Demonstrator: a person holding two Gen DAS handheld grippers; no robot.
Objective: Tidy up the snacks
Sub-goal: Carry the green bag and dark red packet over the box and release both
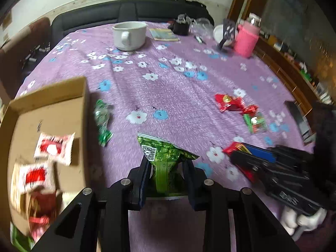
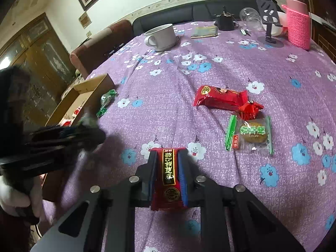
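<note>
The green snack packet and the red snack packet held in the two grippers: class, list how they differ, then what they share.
1. The green snack packet carries a QR code; the red snack packet carries a black strip with gold characters.
2. The green snack packet sits in the left gripper, the red snack packet in the right gripper.

Shared: both are clamped between jaws above the purple floral tablecloth.

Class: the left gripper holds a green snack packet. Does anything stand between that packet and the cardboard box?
Nothing visible does. The green snack packet in the left gripper is beside the cardboard box; a green candy lies by the box wall.
</note>
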